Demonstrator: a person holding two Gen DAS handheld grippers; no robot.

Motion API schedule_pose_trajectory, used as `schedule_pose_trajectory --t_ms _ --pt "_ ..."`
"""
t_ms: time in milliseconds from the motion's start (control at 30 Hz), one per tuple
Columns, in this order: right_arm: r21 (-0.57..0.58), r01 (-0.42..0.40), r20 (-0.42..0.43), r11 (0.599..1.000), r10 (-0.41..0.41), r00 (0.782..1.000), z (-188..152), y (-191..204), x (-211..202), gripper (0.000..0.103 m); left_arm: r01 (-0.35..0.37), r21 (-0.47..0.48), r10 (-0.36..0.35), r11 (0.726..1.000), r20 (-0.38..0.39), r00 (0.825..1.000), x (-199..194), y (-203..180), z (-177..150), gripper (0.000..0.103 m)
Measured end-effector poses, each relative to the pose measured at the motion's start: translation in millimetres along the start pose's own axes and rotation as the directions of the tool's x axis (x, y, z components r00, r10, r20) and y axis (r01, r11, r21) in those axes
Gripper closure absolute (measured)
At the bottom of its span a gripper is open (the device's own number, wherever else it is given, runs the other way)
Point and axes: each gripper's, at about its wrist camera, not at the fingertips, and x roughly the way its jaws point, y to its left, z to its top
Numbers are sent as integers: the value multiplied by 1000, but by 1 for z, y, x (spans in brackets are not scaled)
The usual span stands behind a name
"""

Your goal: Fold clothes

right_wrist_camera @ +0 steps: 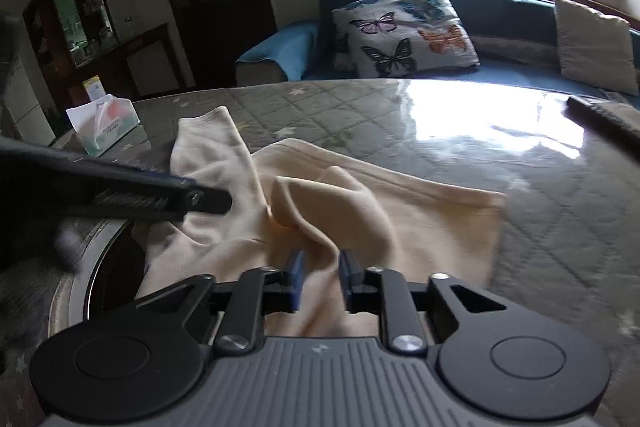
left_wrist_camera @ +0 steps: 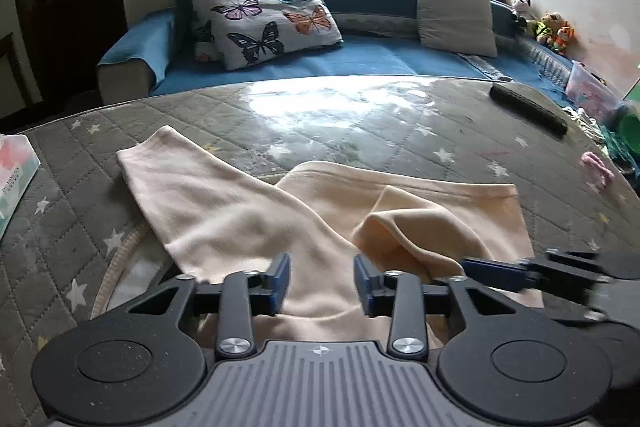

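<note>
Both tools, left tool point(left_wrist_camera: 322, 277) and right tool point(right_wrist_camera: 320, 275), gape wide over the cream top point(left_wrist_camera: 248, 211), its sleeve point(left_wrist_camera: 172, 167) stretching away leftward on the table point(left_wrist_camera: 360, 119)

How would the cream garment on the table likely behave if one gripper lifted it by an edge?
The cream garment would probably go floppy: it already lies in soft creases and overlaps. It looks light, so it should rise easily, the rest likely dragging over the glossy table cover.
</note>
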Motion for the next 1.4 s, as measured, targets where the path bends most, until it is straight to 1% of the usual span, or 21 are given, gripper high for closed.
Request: schedule_pose_trajectory --t_ms 33,133,333,367,400,433,467,500,667,700,733,967,1067,1167,1200,1233,1267,1300,1333,1367,1400 --pt "4 -1 -14 1000 1 1000 0 1 7 75 6 0 -6 1000 0 1000 0 -1 1 58" --pt "10 24 -13 1000 -24 1000 -2 -1 7 100 14 5 -14 1000 0 1000 -1 -6 1 54" --pt "68 105 74 992 -110 991 -9 -24 -42 101 21 -14 -20 1000 24 1000 -16 -1 -9 56" --pt "78 120 86 990 -126 988 -11 -29 -52 101 22 -17 -21 1000 28 999 -18 -1 -11 62" --pt "86 136 97 987 -144 985 -13 -34 -61 101 23 -20 -22 1000 32 999 -21 0 -12 75" --pt "96 148 106 984 -158 982 -15 -38 -71 101 24 -23 -23 999 36 999 -23 1 -14 79" --pt "108 158 115 982 -170 979 -18 -43 -80 101 25 -26 -24 999 40 999 -26 2 -16 89" --pt "121 168 122 978 -182 976 -21 -47 -90 101 27 -30 -25 999 44 999 -28 2 -17 96" --pt "183 178 141 967 -205 969 -43 -61 -132 101 33 -45 -30 998 64 998 -41 6 -26 97" --pt "189 176 144 966 -205 968 -48 -61 -138 101 34 -48 -30 998 68 997 -43 7 -27 97" --pt "196 172 146 965 -202 968 -54 -61 -145 101 32 -59 -29 998 62 998 -50 12 -37 97" --pt "249 165 153 954 -207 966 -92 -65 -181 101 17 -151 -16 988 10 1000 -107 56 -122 97" --pt "281 179 109 943 -217 970 -112 -72 -191 101 9 -190 -11 982 -13 1000 -132 76 -158 97" --pt "295 216 49 931 -240 969 -133 -78 -198 100 0 -229 -8 974 -36 999 -156 95 -195 96" --pt "289 230 26 929 -248 968 -139 -80 -199 99 -9 -224 -1 975 -46 999 -160 96 -201 95" --pt "277 251 4 928 -262 965 -143 -80 -198 95 -15 -215 5 977 -48 999 -164 97 -205 92" --pt "264 278 -11 924 -286 958 -146 -80 -198 93 -19 -209 10 978 -42 999 -169 97 -205 92" --pt "247 302 -17 921 -308 951 -148 -79 -199 93 -18 -202 13 979 -25 1000 -175 97 -204 89" --pt "233 313 -15 921 -318 948 -148 -78 -200 90 -16 -195 15 981 -6 1000 -181 96 -202 86" --pt "229 313 -10 922 -319 948 -147 -77 -201 80 -12 -186 14 982 13 1000 -187 94 -199 74" --pt "222 308 -3 925 -316 949 -145 -76 -200 74 -9 -167 15 986 35 999 -191 89 -195 61"
